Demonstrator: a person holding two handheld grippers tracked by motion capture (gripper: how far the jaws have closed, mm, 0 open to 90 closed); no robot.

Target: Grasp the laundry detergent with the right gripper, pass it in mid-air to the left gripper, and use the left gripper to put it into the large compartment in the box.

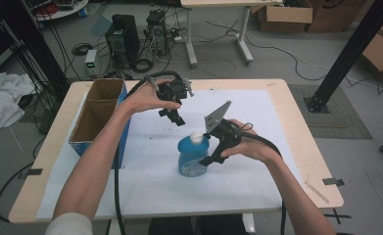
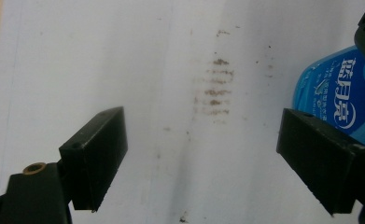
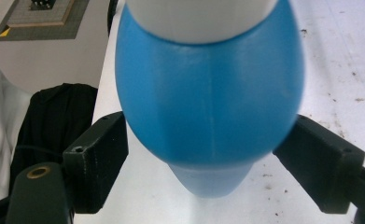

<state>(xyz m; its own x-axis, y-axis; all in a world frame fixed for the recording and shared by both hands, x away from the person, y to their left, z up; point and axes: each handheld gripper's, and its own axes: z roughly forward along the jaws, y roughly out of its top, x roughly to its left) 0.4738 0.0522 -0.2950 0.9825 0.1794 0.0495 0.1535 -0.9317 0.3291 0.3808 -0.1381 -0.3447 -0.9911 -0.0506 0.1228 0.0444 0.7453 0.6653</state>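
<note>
A blue bottle with a white cap stands upright on the white sheet near the table's middle. My right gripper reaches it from the right. In the right gripper view the bottle sits between the jaws of the right gripper, which stand wide apart and close against its sides. My left gripper hovers above the sheet behind and left of the bottle, open and holding nothing. In the left gripper view the left gripper looks down on the sheet, with the bottle's label at the right edge.
An open cardboard box with a blue side stands at the table's left edge. Brown stains mark the sheet. Cables trail from both grippers over the table's near edge. Beyond the far edge are computers, cables and a black post.
</note>
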